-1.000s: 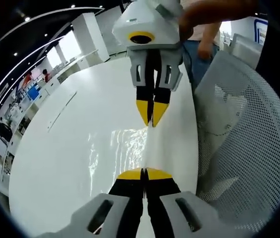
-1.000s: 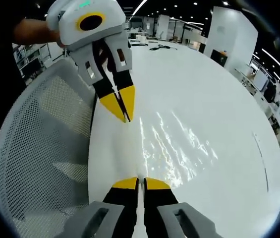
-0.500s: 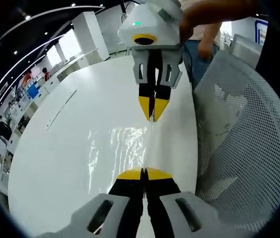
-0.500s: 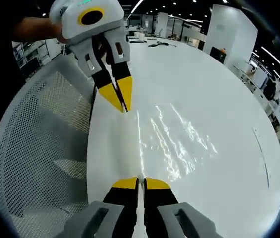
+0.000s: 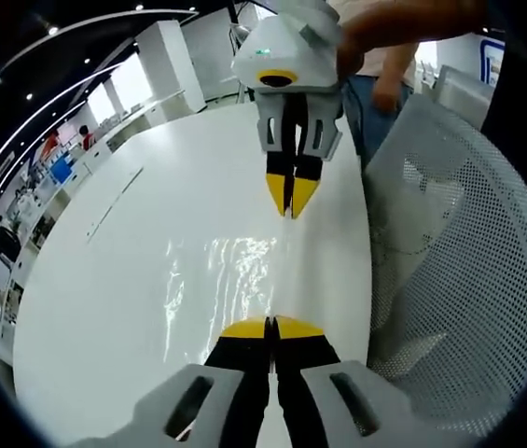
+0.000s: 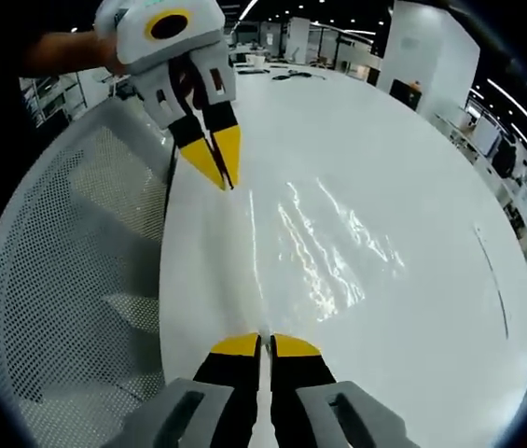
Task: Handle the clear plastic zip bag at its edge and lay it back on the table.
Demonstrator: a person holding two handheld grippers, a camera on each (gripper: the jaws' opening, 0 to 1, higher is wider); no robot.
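The clear plastic zip bag (image 5: 235, 271) lies glossy and wrinkled over the white table (image 5: 104, 280), one edge pulled taut between my two grippers. My left gripper (image 5: 270, 329) is shut on the near end of that edge. Facing it, my right gripper (image 5: 289, 211) pinches the far end with its yellow tips together. In the right gripper view the bag (image 6: 328, 247) spreads to the right of the stretched edge. There my right gripper (image 6: 265, 343) is shut on the edge at the bottom, and my left gripper (image 6: 225, 183) grips it at the top left.
A white mesh chair (image 5: 459, 271) stands against the table's edge, on the other side of the stretched edge from the bag, and appears as the mesh chair (image 6: 67, 289) on the left. A person's hand (image 5: 403, 19) holds the facing gripper. Desks and people sit far off.
The two grippers have drawn further apart along the bag's edge, so each looks smaller and higher in the other's view. The bag lies more stretched out.
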